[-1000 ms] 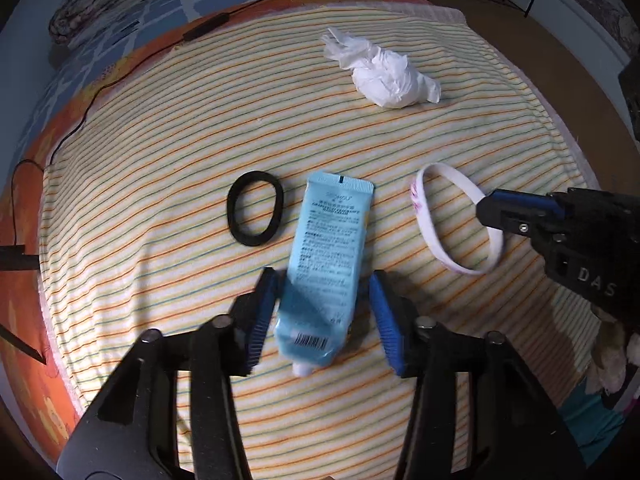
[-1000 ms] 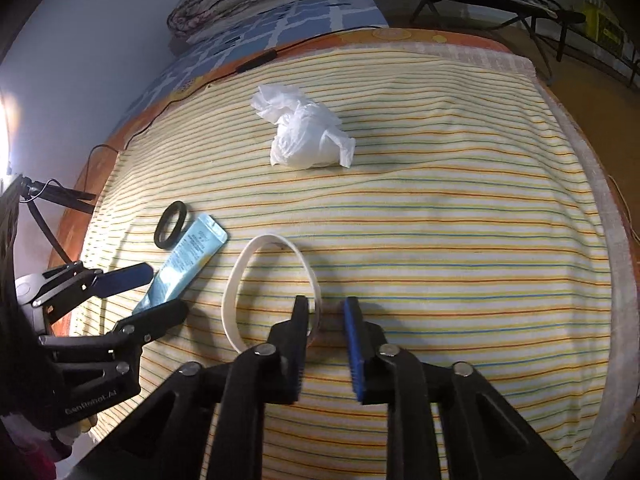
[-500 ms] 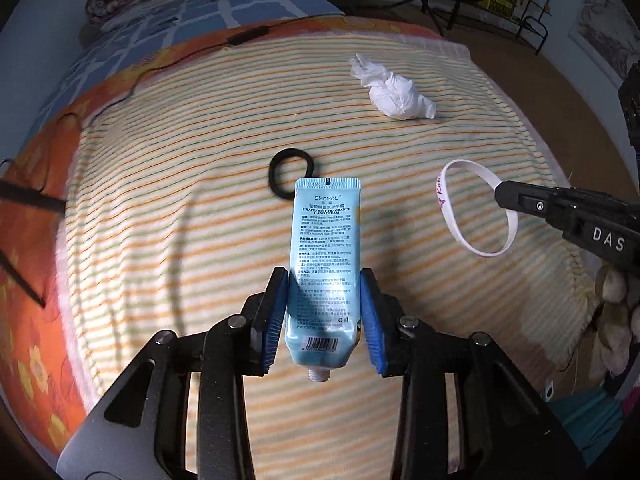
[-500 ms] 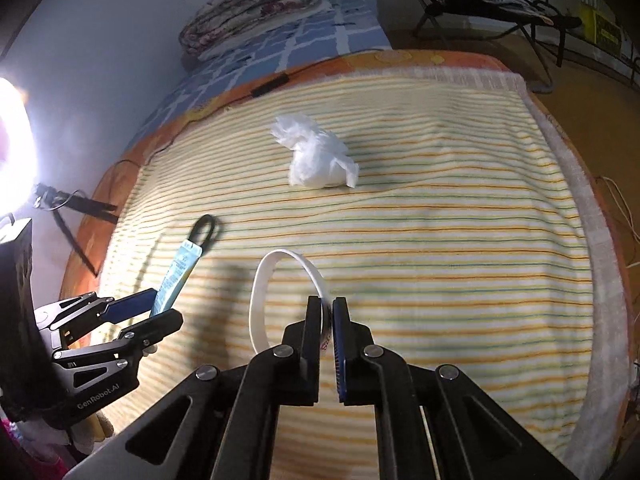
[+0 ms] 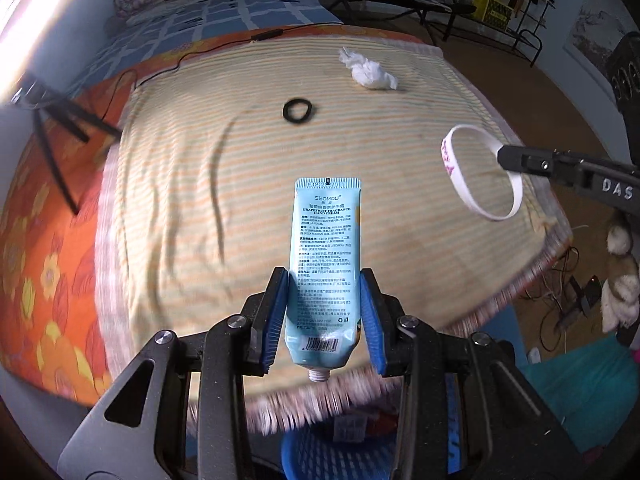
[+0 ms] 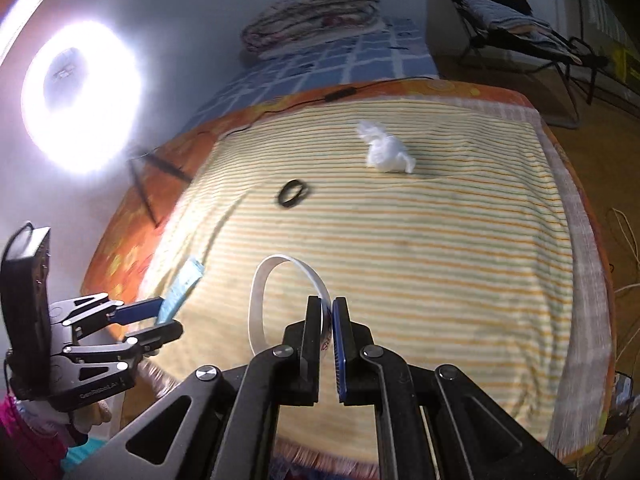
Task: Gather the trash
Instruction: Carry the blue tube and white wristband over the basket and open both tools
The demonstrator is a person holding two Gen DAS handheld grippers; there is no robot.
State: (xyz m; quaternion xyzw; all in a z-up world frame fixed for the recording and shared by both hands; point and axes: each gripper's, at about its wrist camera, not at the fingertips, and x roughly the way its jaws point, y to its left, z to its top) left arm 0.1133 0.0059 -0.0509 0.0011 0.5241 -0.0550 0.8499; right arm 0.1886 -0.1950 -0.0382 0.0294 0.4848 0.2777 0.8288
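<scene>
Blue hand cream tube [image 5: 326,268] clamped between blue pads of left gripper [image 5: 325,314], lifted clear of striped blanket [image 5: 248,184], nozzle end down, crimped end pointing away. White wristband [image 6: 267,300] pinched in nearly closed jaws of right gripper [image 6: 327,326], held above blanket near its right edge. Crumpled white tissue [image 5: 370,74] and black hair tie [image 5: 298,111] lie on blanket farther off, apart from each other. Blue basket [image 5: 340,456] partly visible below left gripper. Ring light [image 6: 80,102] glares at left in right wrist view.
</scene>
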